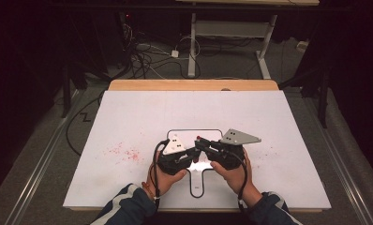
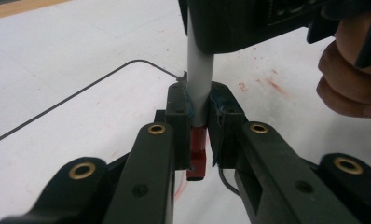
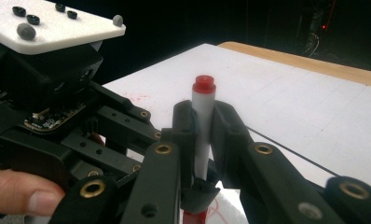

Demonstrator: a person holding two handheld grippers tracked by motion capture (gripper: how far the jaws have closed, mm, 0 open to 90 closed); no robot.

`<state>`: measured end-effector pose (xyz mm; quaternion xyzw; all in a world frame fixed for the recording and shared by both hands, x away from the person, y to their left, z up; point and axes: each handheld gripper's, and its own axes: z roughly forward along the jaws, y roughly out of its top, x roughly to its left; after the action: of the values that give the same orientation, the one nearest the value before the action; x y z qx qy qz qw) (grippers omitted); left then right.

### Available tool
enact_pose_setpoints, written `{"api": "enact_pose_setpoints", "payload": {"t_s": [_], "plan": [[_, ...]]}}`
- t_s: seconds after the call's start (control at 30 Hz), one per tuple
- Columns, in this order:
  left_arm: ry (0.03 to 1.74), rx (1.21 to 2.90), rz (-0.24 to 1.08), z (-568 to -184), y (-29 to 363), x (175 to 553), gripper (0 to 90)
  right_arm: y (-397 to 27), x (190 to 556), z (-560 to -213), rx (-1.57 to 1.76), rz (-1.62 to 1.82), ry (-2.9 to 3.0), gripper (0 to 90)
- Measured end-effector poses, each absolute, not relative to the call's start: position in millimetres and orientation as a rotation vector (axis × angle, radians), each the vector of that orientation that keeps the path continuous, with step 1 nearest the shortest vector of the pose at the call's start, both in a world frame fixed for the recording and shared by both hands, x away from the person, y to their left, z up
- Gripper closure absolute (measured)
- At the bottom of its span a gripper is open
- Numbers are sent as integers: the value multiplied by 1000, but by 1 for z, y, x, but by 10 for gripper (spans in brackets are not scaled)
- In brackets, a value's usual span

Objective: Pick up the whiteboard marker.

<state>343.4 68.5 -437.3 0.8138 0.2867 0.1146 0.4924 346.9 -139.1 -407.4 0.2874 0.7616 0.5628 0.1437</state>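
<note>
left gripper (image 1: pixel 187 157) meets right gripper (image 1: pixel 204 146) | above white table (image 1: pixel 128 117) | red-tipped marker (image 1: pixel 198 138) apparently between them

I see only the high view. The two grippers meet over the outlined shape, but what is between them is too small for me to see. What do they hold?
Observer: A marker with a white barrel. The right gripper is shut on the barrel.
Operator: And the left one?
Observer: The left gripper is shut on the same marker, where the barrel meets the red cap.
Operator: Is the cap off?
Observer: No. In the left gripper view the cap sits on the barrel and no gap shows.
</note>
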Motion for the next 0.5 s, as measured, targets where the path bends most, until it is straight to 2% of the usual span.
{"api": "enact_pose_setpoints", "payload": {"t_s": [0.1,0.3,0.5], "plan": [[693,1988,292,-437,69,343,781,-138,347,-408,826,1615,2203,792],[699,2005,306,-439,71,345,782,-137,348,-409,835,1593,2202,687],[692,2016,319,-440,71,345,781,-135,350,-412,828,1546,2234,671]]}}
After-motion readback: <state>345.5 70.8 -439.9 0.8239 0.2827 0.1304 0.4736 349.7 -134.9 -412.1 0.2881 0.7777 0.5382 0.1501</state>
